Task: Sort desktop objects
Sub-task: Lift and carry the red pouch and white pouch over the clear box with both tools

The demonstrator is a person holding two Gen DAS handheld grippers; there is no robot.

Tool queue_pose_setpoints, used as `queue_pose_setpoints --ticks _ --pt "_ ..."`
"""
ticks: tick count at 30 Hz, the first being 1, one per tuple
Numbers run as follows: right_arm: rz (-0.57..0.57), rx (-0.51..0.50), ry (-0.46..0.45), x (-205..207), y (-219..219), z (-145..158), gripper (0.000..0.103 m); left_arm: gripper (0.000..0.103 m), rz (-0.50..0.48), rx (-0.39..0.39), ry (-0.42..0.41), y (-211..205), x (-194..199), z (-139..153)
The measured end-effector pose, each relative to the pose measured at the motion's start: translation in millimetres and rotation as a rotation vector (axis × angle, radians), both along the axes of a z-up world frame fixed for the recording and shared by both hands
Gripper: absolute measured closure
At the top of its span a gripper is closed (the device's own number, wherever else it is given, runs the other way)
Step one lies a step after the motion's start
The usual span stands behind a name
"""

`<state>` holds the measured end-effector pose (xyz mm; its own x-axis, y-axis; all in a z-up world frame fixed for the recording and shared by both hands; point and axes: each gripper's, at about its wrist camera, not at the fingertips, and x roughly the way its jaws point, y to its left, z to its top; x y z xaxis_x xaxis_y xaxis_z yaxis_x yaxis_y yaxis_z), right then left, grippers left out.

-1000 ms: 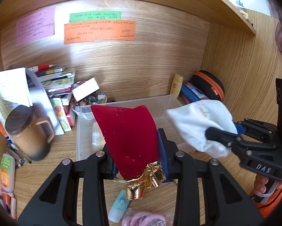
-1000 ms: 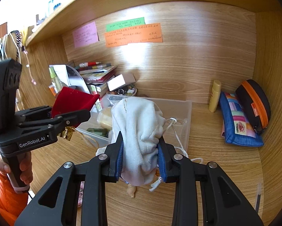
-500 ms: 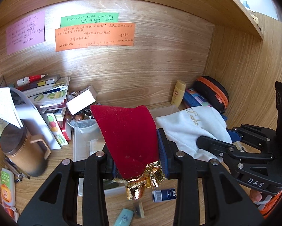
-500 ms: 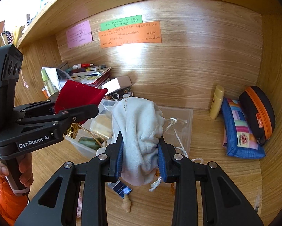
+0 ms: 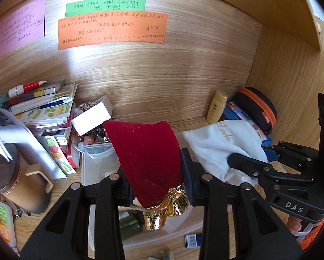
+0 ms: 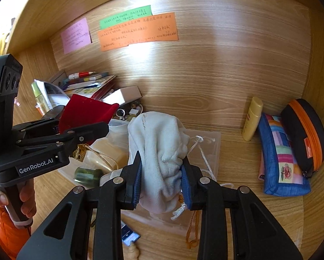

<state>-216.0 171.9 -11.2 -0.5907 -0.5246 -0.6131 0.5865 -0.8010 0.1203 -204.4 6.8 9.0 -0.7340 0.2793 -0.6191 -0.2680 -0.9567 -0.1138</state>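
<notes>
My left gripper (image 5: 155, 171) is shut on a red velvet pouch (image 5: 146, 156) with a gold neck, held above a clear plastic bin (image 5: 92, 166). That pouch (image 6: 83, 112) and the left gripper (image 6: 83, 130) also show in the right wrist view, at the left. My right gripper (image 6: 162, 173) is shut on a white drawstring pouch (image 6: 157, 143), its cord hanging over the bin (image 6: 214, 138). In the left wrist view the white pouch (image 5: 222, 143) and the right gripper (image 5: 248, 162) sit at the right. The bin holds a pale block (image 6: 107, 153) and a green jar (image 6: 88, 174).
Books (image 5: 42, 110), a white box (image 5: 92, 114) and a brown lidded mug (image 5: 14, 182) crowd the left. A yellow bottle (image 6: 251, 119), a patchwork pouch (image 6: 281, 158) and a black-orange case (image 6: 305, 134) stand right. Wooden walls with sticky notes (image 5: 112, 30) close the back. A hand (image 6: 21, 199) holds the left gripper.
Both grippers have moved forward, deeper into the desk nook, each still holding its pouch; the bin now lies beneath them and the back wall looks closer.
</notes>
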Motion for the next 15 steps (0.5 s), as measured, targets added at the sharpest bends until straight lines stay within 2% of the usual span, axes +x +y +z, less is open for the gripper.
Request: queue_pose_setpoints --ticks 6,15 --pt "-0.024 -0.020 -0.028 -21 1 -5 0.075 0.069 0.010 0.000 -0.034 1 -19 -10" --pt "-0.053 0.012 -0.060 -39 -5 -25 0.075 0.069 0.019 -0.002 -0.101 1 -40 -35"
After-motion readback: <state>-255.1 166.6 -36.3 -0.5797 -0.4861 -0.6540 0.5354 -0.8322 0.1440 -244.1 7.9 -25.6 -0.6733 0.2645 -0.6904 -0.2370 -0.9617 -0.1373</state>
